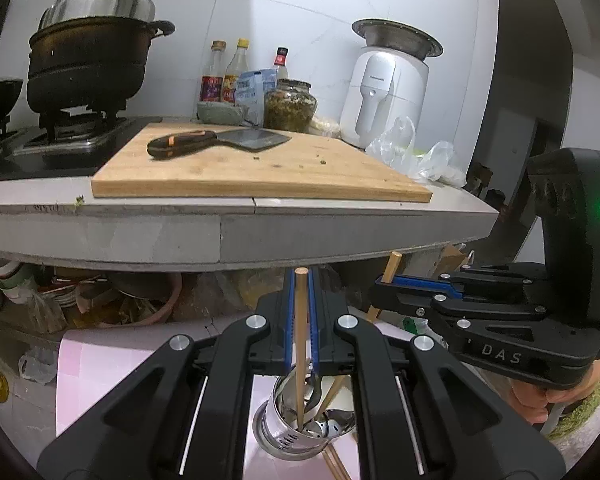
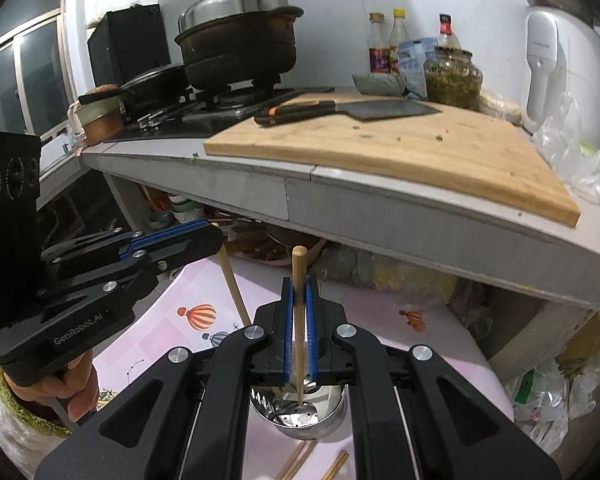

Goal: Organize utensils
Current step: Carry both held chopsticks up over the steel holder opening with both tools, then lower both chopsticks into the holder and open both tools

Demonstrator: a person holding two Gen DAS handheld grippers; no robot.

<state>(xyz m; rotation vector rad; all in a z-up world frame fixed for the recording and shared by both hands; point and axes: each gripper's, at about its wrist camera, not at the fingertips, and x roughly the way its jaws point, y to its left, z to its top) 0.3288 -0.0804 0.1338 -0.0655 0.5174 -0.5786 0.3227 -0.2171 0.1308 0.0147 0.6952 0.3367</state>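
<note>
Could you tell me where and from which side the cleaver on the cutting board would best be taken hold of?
Grip the cleaver by its black and orange handle, not the blade. It lies flat on the cutting board with the handle pointing toward the stove and reaching near the board's edge. I would come from above with the jaws across the handle's width, since the flat blade offers little to pinch.

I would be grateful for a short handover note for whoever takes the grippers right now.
Left gripper: shut on a wooden chopstick, its lower end inside the perforated steel utensil holder.
Right gripper: shut on another wooden chopstick, tip also in the holder.
Done: a spoon and some chopsticks already stand in the holder.
Left: release both, then collect the loose chopsticks lying on the pink patterned cloth beside the holder.
</note>
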